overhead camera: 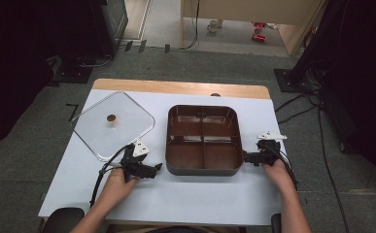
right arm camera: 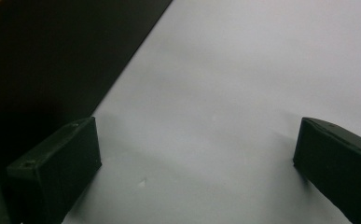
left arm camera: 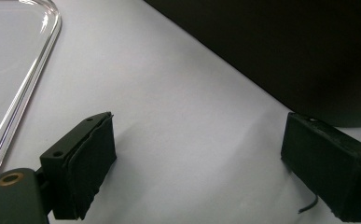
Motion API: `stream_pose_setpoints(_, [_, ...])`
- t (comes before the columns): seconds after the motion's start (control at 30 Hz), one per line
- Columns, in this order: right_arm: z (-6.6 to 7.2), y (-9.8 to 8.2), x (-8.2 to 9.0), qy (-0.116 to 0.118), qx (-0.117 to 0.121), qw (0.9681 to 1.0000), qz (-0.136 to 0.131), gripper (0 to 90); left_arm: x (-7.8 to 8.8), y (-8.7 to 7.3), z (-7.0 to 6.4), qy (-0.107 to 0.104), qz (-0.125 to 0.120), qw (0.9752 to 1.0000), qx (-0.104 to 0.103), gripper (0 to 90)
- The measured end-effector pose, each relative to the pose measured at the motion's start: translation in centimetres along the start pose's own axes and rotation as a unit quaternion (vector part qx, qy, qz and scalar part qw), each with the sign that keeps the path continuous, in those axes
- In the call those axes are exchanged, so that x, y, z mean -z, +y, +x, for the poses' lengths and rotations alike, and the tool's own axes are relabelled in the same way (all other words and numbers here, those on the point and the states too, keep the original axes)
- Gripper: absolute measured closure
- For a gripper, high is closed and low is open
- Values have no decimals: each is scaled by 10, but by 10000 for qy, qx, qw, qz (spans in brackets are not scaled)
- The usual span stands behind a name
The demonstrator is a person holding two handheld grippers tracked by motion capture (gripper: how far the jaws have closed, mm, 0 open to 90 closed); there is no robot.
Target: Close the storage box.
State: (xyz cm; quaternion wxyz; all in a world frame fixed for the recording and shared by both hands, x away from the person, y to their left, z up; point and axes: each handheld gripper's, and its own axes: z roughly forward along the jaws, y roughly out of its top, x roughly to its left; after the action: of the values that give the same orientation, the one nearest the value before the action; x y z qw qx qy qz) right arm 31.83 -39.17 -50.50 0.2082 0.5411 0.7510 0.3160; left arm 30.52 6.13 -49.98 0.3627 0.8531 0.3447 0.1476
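A: Forearms enter from bottom in high view; left gripper [overhead camera: 152, 168] and right gripper [overhead camera: 248, 156] flank brown tray [overhead camera: 203, 167]. Clear lid [overhead camera: 127, 127] far-left.

B: Gripper views?

A: Left gripper [left arm camera: 197, 163] jaws apart, empty, tray [left arm camera: 308, 56] ahead. Right gripper [right arm camera: 197, 168] same.

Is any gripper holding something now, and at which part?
Nothing is held. The left gripper and right gripper are open beside the brown four-compartment plastic tray.
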Motion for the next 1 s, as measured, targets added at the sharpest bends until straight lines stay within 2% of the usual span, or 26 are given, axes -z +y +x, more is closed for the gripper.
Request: stream_pose_setpoints(1.0, [0, 0, 0, 4, -7, 10000, 1, 0, -1, 1, -1, 31, 19, 10000, -11, 93])
